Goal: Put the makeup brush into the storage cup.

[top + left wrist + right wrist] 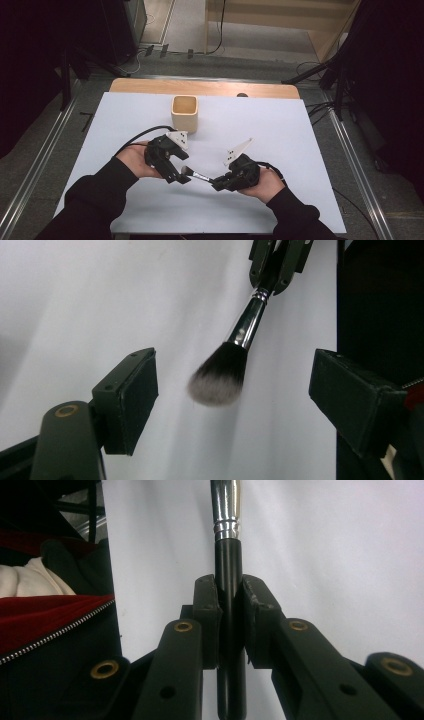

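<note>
1. We see the right gripper (216, 183) closed on the black handle of a makeup brush (235, 352); in the right gripper view its fingers (208, 615) press the handle from both sides.
2. The brush is held above the white bench (280, 135), its bristles pointing toward the left gripper (181, 175).
3. The left gripper's fingers (131, 395) stand wide apart, the bristle head hanging between them and touching neither one.
4. A wooden cup (184, 113) stands upright farther back on the bench, well apart from both grippers.
5. We judge one risk to be slippage: the handle is thin, round and glossy, so it could pivot in the right grip.
6. Should the left fingers close on the bristles, the soft head would likely crush or splay.
</note>
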Motion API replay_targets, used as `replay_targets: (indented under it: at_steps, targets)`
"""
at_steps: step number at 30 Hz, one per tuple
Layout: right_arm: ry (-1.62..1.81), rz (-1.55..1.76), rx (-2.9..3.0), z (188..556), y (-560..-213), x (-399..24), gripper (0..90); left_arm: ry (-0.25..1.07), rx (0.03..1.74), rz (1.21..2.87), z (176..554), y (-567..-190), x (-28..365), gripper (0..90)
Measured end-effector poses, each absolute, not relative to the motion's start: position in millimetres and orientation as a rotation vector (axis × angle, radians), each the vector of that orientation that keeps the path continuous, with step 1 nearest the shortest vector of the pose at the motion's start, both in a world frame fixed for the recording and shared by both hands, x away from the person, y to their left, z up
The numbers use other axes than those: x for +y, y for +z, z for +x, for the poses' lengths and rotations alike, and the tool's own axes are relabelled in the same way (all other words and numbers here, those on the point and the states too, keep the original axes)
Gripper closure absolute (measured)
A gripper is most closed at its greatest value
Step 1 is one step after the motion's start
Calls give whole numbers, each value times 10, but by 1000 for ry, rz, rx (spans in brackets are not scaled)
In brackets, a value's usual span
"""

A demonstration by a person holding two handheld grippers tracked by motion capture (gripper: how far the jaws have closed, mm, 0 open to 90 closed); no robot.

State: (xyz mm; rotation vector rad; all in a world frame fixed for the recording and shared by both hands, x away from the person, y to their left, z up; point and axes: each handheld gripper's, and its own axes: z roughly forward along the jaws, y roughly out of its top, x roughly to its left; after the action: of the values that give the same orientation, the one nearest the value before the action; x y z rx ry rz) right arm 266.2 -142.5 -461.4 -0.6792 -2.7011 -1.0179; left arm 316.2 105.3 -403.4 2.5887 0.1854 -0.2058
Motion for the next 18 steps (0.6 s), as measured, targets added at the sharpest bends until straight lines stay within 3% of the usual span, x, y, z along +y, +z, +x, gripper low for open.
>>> replay_targets:
  at_steps: [18]
  targets:
    - [-1053,-802,-2672,2627,-4604,-1581,794,-174,378,2463,3149,-4004,1287,176]
